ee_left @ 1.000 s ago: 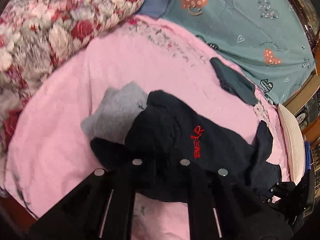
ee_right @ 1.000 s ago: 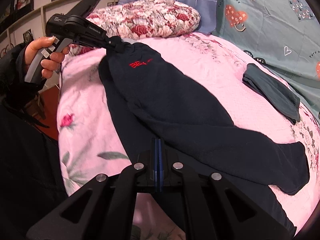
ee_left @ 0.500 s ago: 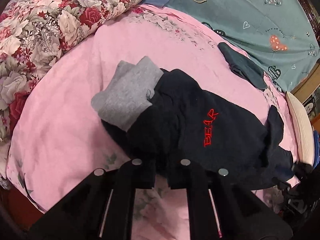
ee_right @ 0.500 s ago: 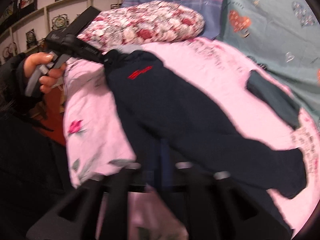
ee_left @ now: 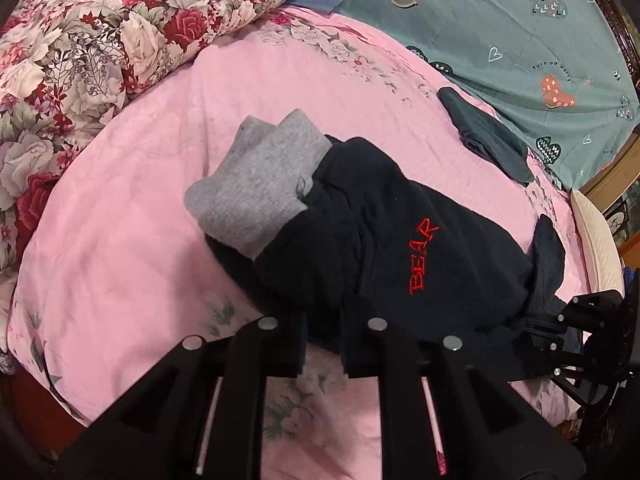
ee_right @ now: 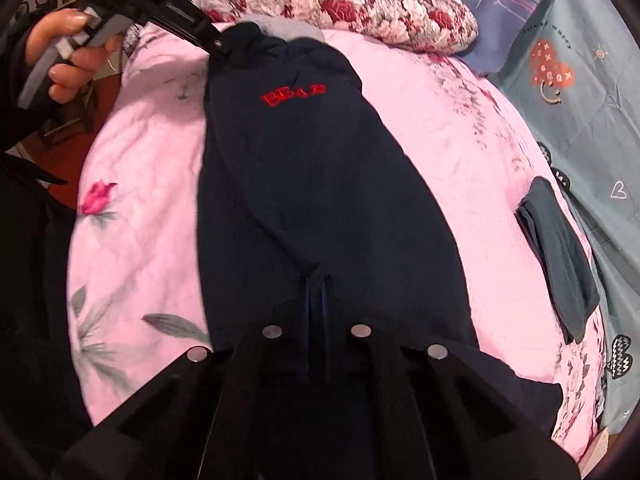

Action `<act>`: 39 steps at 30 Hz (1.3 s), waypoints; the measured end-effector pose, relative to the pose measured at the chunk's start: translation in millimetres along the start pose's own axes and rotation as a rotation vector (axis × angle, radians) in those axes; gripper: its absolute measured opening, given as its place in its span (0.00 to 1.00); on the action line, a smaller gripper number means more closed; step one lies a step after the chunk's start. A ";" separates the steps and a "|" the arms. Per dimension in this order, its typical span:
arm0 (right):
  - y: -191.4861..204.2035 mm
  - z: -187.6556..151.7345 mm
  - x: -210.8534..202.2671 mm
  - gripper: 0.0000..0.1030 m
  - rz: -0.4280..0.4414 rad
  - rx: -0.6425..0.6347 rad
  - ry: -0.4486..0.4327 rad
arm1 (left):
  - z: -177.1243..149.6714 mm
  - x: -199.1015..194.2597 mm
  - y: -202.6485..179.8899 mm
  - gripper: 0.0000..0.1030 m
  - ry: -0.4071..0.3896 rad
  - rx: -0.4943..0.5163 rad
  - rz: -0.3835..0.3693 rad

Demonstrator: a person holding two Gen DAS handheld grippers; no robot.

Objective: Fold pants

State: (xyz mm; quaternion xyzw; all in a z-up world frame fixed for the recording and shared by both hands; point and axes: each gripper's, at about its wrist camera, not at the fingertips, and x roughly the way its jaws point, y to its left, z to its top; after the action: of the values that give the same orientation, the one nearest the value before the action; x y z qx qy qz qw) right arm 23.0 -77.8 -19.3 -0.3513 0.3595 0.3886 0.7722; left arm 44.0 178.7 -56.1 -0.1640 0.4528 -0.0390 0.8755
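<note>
Nearest you, on the leg side of the red BEAR lettering (ee_right: 293,95), your right gripper (ee_right: 316,308) has just clamped its jaws together. A small ridge of the pants (ee_right: 320,184) runs up into its tips, so it appears to be gripping that fold.

The pants lie stretched along the pink sheet (ee_right: 140,160), with the lettering facing up. They look doubled lengthwise into one long strip, though the lower layer is mostly hidden, so take that as a likely reading only.

Just beyond the lettering, at the waist corner, is your left gripper (ee_right: 219,42), held in your hand (ee_right: 60,60). Its jaws have just been easing apart, but the dark cloth peaks up between its tips and seems pinched there. The grey waistband (ee_left: 260,184) sits right behind that corner.

The lengthwise stage seems done. The crosswise folds, bringing the legs up toward the lettering, are not yet made.

Further from the lettering, to its right, lies a dark folded garment (ee_right: 560,256), well apart from the pants. Past the waistband sits a floral quilt (ee_right: 340,4).
</note>
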 end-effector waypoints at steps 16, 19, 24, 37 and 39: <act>29.8 -23.8 -17.5 0.29 0.017 0.060 -0.037 | -12.5 -13.0 -7.4 0.27 0.003 0.079 0.081; 14.5 -32.9 -41.8 0.29 0.015 0.100 -0.089 | -21.1 -44.9 -33.5 0.35 -0.046 0.173 0.078; -76.4 -65.0 -85.3 0.29 -0.175 0.412 -0.135 | -44.5 -80.9 -111.4 0.48 -0.103 0.446 -0.032; -265.3 -108.2 2.4 0.59 -0.408 1.088 0.186 | -100.4 38.5 -222.7 0.45 0.129 0.732 -0.191; -274.7 -122.7 31.5 0.58 -0.428 1.151 0.274 | -103.5 38.1 -224.0 0.45 0.130 0.741 -0.187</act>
State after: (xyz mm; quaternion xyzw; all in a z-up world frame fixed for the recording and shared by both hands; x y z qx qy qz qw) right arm 236.4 -291.6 -33.8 0.0098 0.5285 -0.0792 0.8452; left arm 0.9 -67.0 -69.0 0.1255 0.4456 -0.2897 0.8377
